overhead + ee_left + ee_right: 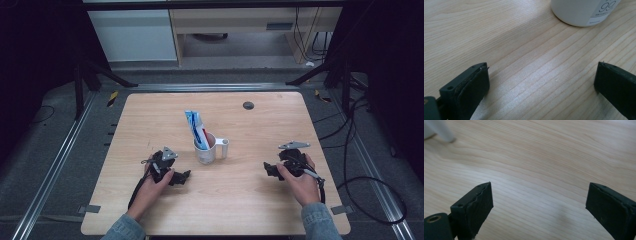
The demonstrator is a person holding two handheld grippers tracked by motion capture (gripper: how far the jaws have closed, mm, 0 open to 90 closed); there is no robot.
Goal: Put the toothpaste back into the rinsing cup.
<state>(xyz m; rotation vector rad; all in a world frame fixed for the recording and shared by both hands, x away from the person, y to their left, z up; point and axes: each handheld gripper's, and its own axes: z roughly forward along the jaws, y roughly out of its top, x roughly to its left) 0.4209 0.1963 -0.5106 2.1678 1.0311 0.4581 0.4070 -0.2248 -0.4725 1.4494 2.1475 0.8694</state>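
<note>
- Resting low on the worktop (pixel 150 115), both tongs sit clear of the white mug (pixel 206 152), which stands near the centre with a toothpaste tube (pixel 196 129) upright inside.
- Left tongs (pixel 183 176), at 8 o'clock from the mug: spread, pinching nothing.
- Right tongs (pixel 268 170), at 4 o'clock and well apart: spread wide, nothing between them.
- This looks like the pause after the tube went in, or before lifting it out.
- Next, 1 pair must close in on the mug without tipping it.
</note>
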